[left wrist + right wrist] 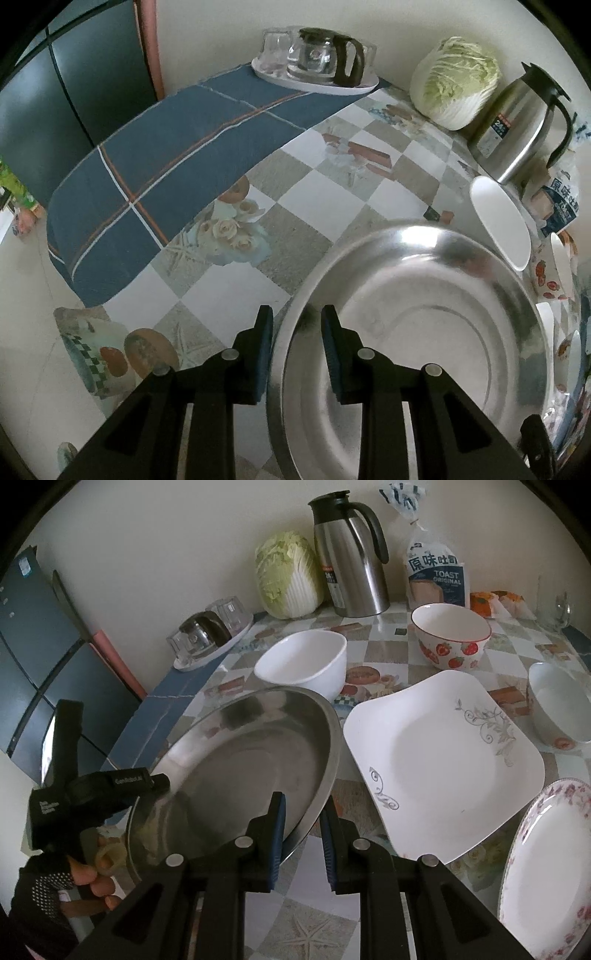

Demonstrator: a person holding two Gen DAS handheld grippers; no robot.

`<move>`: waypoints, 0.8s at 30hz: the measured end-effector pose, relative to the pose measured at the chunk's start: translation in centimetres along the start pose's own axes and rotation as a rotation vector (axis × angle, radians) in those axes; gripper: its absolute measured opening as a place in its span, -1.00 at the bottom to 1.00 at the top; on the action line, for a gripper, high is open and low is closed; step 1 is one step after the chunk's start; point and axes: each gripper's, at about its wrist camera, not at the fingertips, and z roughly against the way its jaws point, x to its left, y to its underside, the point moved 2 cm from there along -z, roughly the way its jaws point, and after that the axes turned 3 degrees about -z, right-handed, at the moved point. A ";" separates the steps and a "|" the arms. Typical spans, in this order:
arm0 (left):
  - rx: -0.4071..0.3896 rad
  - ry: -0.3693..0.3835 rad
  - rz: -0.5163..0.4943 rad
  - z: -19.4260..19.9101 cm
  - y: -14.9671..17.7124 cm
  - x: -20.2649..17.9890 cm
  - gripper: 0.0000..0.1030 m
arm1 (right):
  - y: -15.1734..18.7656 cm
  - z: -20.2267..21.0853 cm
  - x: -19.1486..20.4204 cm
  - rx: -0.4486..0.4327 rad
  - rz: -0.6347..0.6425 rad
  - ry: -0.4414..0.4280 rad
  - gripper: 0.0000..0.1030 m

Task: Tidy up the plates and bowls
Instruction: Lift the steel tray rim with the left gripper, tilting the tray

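The big steel plate [236, 760] is held by both hand-held grippers, one on each side of its rim, and it looks tipped up off the table [332, 919]. The right hand-held gripper [302, 812] has its two pads nearly together, with the plate's near edge between them. The left hand-held gripper [296, 325] pinches the rim on the other side, one pad outside the plate and one inside, and it looks squeezed onto the rim.

Just to the right of the right hand-held gripper lies a square white plate [443, 760] with grey swirls. Further right is a flowered plate [546, 867]. Past the steel plate sits a white bowl [303, 664], and beyond that a strawberry bowl [450, 638]. Another small bowl [557, 709] is far to the right.

To do this well, I think both sides should go up together, so the plate stays flat. Hold tight, because shiny steel is slippery. Lift it high enough to clear the white bowl and the square plate. Go slowly.
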 end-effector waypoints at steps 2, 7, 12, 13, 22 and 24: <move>-0.016 0.003 -0.012 0.6 -0.1 -0.5 -0.50 | -0.1 0.3 0.3 -0.008 0.018 -0.010 -0.62; -0.029 -0.002 -0.037 1.1 0.1 -1.5 -0.50 | 0.0 0.7 1.1 -0.016 0.073 0.002 -0.64; -0.012 0.000 0.006 0.5 0.1 -0.8 -0.50 | 0.3 -0.2 -0.8 0.027 -0.002 -0.007 -0.64; -0.010 0.002 0.020 0.3 0.0 -0.5 -0.50 | 0.4 -0.2 -1.0 0.031 -0.013 -0.008 -0.64; 0.064 0.041 0.148 -2.7 0.4 2.0 -0.14 | 0.4 -0.5 -0.6 0.034 0.010 -0.001 -0.64; 0.072 0.060 0.185 -3.1 0.5 2.5 0.05 | 0.5 -0.8 -0.9 0.047 -0.007 0.001 -0.64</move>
